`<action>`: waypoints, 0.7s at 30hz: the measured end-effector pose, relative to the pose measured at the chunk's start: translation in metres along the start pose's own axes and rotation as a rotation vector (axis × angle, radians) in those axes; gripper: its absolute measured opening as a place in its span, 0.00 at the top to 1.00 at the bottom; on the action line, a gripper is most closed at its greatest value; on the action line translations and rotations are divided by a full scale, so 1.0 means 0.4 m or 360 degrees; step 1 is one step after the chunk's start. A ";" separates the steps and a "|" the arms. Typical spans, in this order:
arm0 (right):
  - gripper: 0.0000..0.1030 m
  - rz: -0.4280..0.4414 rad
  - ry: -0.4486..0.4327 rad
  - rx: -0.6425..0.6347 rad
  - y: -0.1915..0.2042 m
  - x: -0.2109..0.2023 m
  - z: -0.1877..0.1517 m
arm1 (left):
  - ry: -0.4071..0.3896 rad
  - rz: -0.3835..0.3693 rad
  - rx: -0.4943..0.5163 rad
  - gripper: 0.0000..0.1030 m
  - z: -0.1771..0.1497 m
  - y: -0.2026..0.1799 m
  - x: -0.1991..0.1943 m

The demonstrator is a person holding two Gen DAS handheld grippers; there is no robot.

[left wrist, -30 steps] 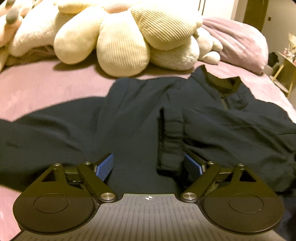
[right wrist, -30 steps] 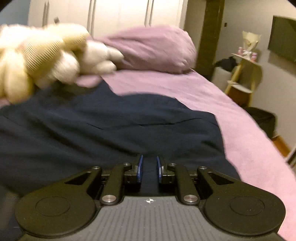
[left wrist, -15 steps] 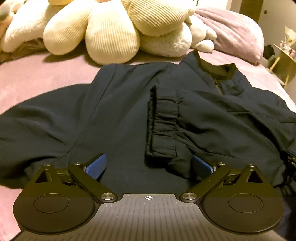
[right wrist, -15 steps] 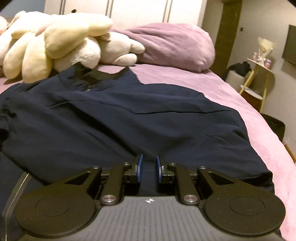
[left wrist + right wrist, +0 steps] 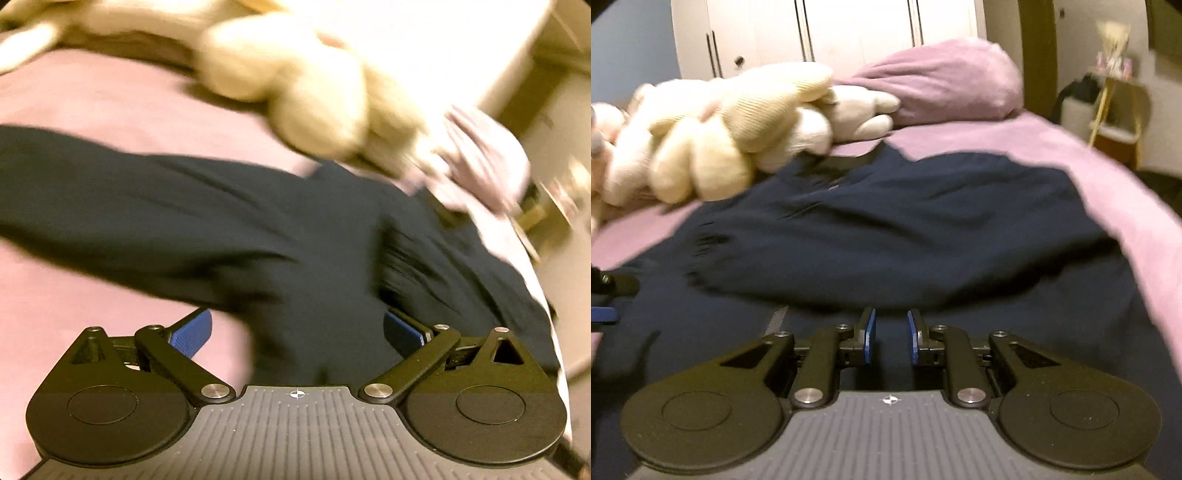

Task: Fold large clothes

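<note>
You're hovering the left gripper (image 5: pixel 297 332) wide-spread, the right gripper (image 5: pixel 889 341) part-open and empty, over the limp dark navy jacket (image 5: pixel 905 229) sprawling on the pink bedspread (image 5: pixel 110 107) — soft, light; pinch the outstretched sleeve's cuff.

Blurred, tilted view. Left claw (image 5: pixel 297 334) spread wide, blue pads (image 5: pixel 192 334) well apart, above a dark navy jacket (image 5: pixel 229 229) lying across a pink bed (image 5: pixel 110 107). One sleeve (image 5: pixel 74 184) stretched out to the left. Cream plush toys (image 5: pixel 295 81) beyond the jacket, pink pillow (image 5: pixel 487 155) at right.
</note>
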State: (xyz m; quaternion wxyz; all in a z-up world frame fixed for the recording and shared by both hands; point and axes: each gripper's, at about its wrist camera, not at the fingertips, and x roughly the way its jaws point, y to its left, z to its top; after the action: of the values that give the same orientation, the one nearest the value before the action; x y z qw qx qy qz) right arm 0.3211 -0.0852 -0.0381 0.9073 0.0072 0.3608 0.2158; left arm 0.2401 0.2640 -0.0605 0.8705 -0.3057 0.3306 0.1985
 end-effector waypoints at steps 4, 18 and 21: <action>0.81 0.0082 0.0028 0.0059 0.035 -0.039 -0.061 | -0.0157 0.0131 -0.0330 0.01 0.033 0.216 -0.074; 0.79 0.0263 0.0081 0.0384 0.057 -0.066 -0.157 | -0.0449 0.0063 -0.1500 0.79 0.094 0.721 -0.051; 0.78 0.0226 0.0066 0.0344 0.074 -0.067 -0.160 | -0.0451 -0.0036 -0.1664 0.86 0.069 0.757 -0.027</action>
State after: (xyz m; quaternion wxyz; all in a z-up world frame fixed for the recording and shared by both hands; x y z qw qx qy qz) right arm 0.2504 -0.0782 -0.0632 0.8760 0.1261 0.3993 0.2394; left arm 0.0792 0.5030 -0.1578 0.6405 -0.6718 0.0637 0.3665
